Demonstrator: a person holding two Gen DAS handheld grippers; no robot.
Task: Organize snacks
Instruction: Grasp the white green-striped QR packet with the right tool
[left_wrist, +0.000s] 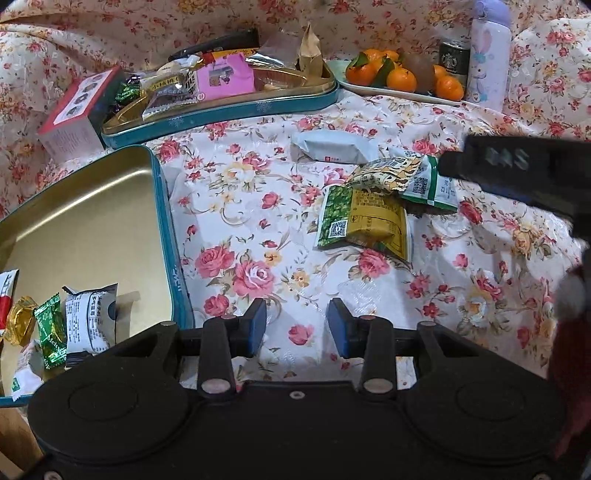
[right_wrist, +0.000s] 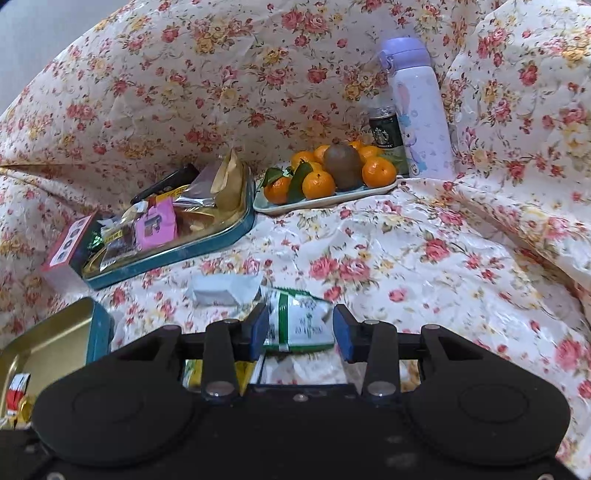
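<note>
Floral cloth (left_wrist: 258, 229) covers the table, where a dark can (right_wrist: 384, 134) bearing the Starbucks logo stands beside a lilac bottle (right_wrist: 421, 110) and a plate of oranges (right_wrist: 325, 201). QR codes mark the loose snack packets (left_wrist: 369, 218); their other print is unreadable. The left gripper (left_wrist: 297, 326) hangs open over bare cloth beside a gold tin (left_wrist: 85, 229). The right gripper (right_wrist: 300, 334) stands apart around a green-and-white packet (right_wrist: 299, 325), its pads not pressing.
</note>
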